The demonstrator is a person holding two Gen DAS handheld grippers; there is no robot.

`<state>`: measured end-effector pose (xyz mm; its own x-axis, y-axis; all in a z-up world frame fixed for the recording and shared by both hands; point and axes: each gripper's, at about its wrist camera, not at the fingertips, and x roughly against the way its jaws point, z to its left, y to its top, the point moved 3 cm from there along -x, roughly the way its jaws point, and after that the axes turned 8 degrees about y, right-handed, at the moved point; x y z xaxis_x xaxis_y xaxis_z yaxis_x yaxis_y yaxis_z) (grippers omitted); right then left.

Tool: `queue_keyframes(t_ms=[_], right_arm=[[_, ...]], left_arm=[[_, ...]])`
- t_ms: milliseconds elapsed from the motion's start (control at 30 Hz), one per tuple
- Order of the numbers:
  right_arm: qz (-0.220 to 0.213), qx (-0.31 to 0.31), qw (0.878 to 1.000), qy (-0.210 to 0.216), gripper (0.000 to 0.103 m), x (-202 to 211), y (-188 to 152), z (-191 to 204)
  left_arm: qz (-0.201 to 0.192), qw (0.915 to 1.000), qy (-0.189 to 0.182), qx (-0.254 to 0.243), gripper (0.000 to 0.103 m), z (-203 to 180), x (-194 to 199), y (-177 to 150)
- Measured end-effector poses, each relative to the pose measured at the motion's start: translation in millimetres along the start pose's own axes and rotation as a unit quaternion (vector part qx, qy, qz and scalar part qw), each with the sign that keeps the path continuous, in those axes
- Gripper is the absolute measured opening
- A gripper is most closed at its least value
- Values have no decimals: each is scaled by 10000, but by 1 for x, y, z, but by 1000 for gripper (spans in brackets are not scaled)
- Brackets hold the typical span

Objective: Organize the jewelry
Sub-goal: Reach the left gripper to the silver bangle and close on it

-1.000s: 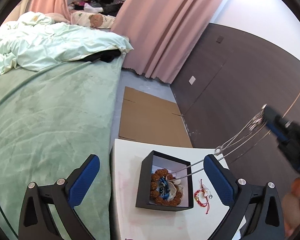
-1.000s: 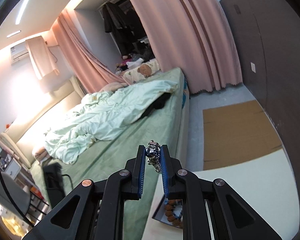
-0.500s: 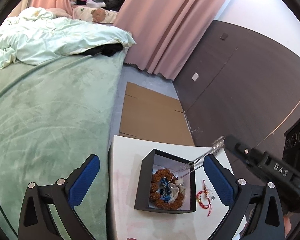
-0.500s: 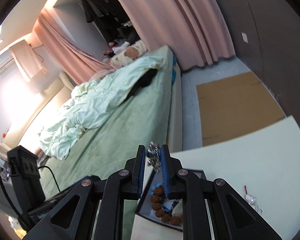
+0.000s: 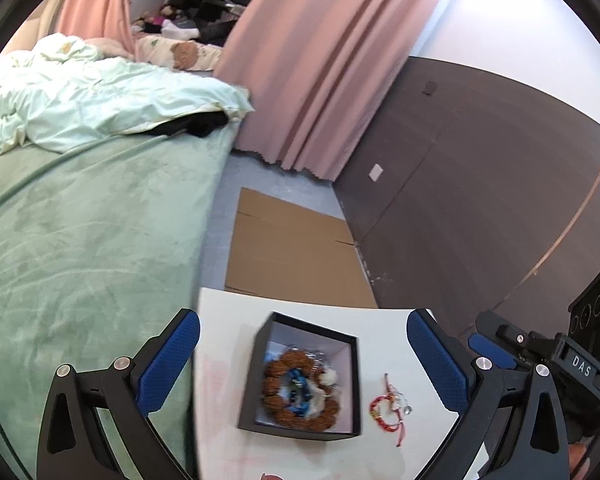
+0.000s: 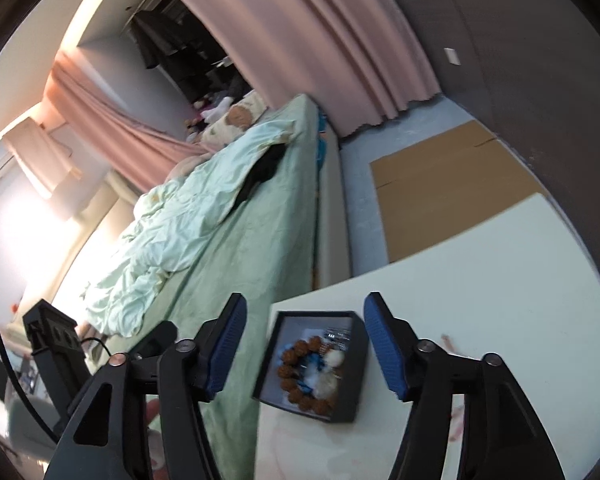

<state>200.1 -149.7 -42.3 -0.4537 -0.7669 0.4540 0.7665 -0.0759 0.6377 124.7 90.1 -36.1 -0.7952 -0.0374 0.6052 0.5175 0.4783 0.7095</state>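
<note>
A black open box (image 5: 296, 430) stands on the white table (image 5: 228, 400). Inside lie a brown bead bracelet (image 5: 278, 376), a blue piece and a silver chain (image 5: 310, 354). A red string bracelet (image 5: 388, 404) rests on the table right of the box. My left gripper (image 5: 302, 344) is open above the box's near side, holding nothing. In the right wrist view my right gripper (image 6: 305, 320) hovers over the box (image 6: 360, 362) with its jaws opening and nothing between them. The silver chain (image 6: 338, 334) lies in the box's far corner beside the beads (image 6: 296, 376).
A green-covered bed (image 5: 80, 240) with a rumpled pale duvet borders the table's left edge. Flat cardboard (image 5: 292, 252) lies on the floor beyond the table. A dark wall panel (image 5: 480, 200) runs along the right, with pink curtains (image 5: 320, 60) behind.
My right gripper came down over the box and its jaws spread, letting go of the silver chain, which now lies inside the box. The left gripper shifted slightly.
</note>
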Motion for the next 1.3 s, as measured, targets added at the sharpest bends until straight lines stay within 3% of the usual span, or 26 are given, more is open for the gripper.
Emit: queue_keyframes(t_ms=[333,467,767,1300], right_arm=[[-139,-606,9976,-291,72,53,-18,-51],[-101,-734,9966,-372,92,61,-24,-61],[108,-1235,9895,-741,93,70,-40,-96],[88,-1778,9784,-1053,97,89,-29,-145]], left_arm=[[153,9986,-265,-435,103,-41,-2,-19],[214,9969,-385,-646,103,-58,-2,-28],[437,9932,-398,-1002,103,-89,-15,-47],[1055,9831,-477,-1422,101,-124,-56,-72]])
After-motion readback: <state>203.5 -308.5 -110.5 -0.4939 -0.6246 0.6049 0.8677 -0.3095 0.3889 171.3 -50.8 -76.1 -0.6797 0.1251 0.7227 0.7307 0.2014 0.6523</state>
